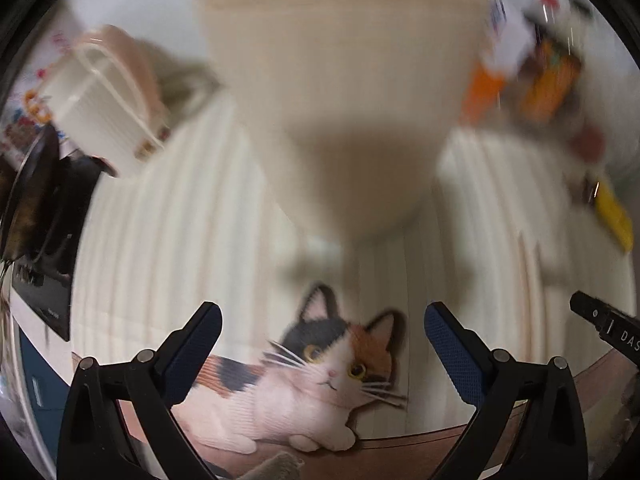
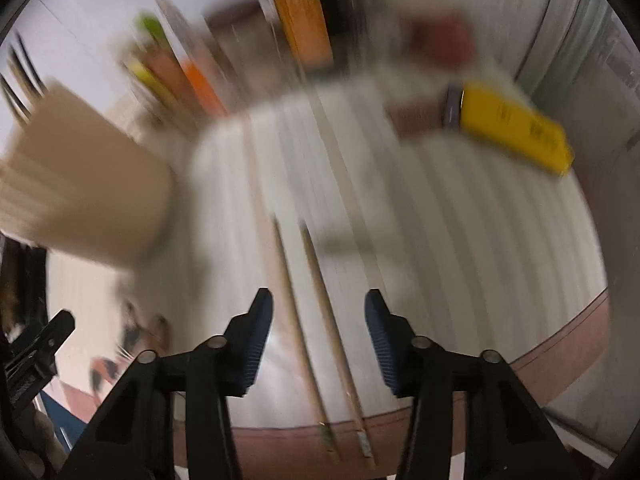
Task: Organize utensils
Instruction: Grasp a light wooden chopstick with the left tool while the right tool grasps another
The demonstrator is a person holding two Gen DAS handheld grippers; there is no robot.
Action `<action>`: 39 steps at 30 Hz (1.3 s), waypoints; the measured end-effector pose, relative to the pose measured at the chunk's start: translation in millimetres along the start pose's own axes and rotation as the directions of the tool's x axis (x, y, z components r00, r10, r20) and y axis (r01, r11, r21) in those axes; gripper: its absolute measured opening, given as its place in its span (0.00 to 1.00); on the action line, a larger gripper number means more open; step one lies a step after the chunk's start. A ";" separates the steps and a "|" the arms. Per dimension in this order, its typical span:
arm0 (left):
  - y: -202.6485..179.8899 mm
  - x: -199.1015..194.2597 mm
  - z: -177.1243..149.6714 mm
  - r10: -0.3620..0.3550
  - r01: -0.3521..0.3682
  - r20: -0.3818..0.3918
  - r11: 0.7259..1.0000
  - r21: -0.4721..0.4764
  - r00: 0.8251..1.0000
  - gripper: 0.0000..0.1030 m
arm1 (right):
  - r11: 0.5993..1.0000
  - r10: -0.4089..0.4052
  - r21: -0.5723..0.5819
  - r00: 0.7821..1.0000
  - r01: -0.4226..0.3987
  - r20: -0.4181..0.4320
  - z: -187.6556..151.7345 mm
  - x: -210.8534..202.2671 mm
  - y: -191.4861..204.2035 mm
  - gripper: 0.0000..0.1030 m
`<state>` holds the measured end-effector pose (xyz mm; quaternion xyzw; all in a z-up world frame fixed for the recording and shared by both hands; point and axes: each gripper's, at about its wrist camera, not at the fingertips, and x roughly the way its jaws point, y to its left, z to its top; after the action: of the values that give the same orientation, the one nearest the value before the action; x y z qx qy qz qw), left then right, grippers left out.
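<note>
Your left gripper (image 1: 322,344) has jaws wide apart, empty below the beige cup (image 1: 340,92) at twelve o'clock, while your right gripper (image 2: 319,338) straddles both chopsticks (image 2: 316,320), jaws apart, likely ready to pinch them for the cup.

The bench (image 2: 500,248) is covered by a pale ribbed mat (image 1: 168,240) with a cat picture (image 1: 320,372) near its brown edge. On the mat stand a beige cup (image 1: 344,92) and lie two chopsticks (image 2: 320,320), reaching over the edge. A yellow bottle (image 2: 516,132) lies toward the far side.
</note>
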<state>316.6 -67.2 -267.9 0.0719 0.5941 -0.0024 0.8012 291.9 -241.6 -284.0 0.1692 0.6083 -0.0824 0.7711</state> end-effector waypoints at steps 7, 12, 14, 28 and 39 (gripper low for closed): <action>-50.5 35.9 -17.8 0.004 0.007 -0.091 0.993 0.121 0.996 1.00 | 0.996 -0.078 -0.053 0.993 0.073 -0.087 -23.2 46.9 -6.4 0.27; -93.8 32.6 -20.8 -0.041 0.061 -0.108 0.981 0.182 0.993 0.99 | 0.993 -0.119 -0.017 0.990 0.118 -0.081 -29.8 42.3 -28.6 0.06; -112.0 29.5 -21.5 -0.072 0.094 -0.114 0.976 0.198 0.991 0.98 | 0.992 -0.119 0.034 0.990 0.122 -0.077 -31.3 37.4 -47.8 0.06; -172.3 36.4 -32.6 -0.117 0.166 -0.170 0.936 0.311 0.978 0.05 | 0.957 -0.084 0.274 0.995 0.097 -0.060 -58.8 5.4 -147.6 0.07; -54.3 25.6 -70.3 -0.046 0.065 -0.131 0.988 0.142 0.990 0.04 | 0.992 0.065 0.117 0.994 -0.054 -0.091 -31.5 14.3 -52.0 0.07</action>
<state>252.4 -110.5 -318.3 0.1137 0.6441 -0.0636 0.7538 249.5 -277.4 -312.5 0.2348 0.6332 -0.0861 0.7325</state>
